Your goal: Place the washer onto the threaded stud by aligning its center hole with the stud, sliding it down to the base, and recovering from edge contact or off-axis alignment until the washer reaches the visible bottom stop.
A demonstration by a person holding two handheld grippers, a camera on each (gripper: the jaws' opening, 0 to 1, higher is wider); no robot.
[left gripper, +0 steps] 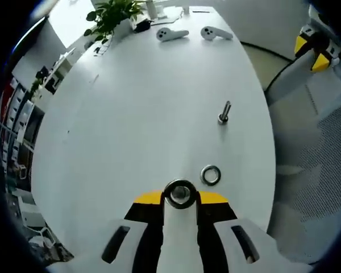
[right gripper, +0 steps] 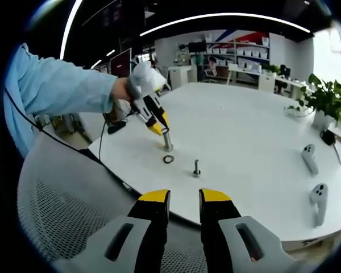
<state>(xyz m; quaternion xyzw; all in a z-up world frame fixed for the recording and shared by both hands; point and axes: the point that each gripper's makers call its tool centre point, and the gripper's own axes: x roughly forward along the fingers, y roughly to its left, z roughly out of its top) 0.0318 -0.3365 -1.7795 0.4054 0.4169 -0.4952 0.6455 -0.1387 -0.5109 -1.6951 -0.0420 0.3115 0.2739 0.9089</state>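
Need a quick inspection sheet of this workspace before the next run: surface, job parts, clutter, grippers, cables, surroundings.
Surface: large white oval table, mostly bare.
Job's things: upright silver threaded stud on its base; flat metal ring washer lying on the table between the stud and the left gripper; upright metal cylinder clamped at the left jaw tips.
Clutter: two white handheld controllers and a potted green plant at the far end.
Grippers: left gripper shut on the cylinder; right gripper empty, jaws apart, held back off the table edge.
Cables: thin black cable hanging from the left gripper.
Surroundings: grey mesh chair; open office with shelves.
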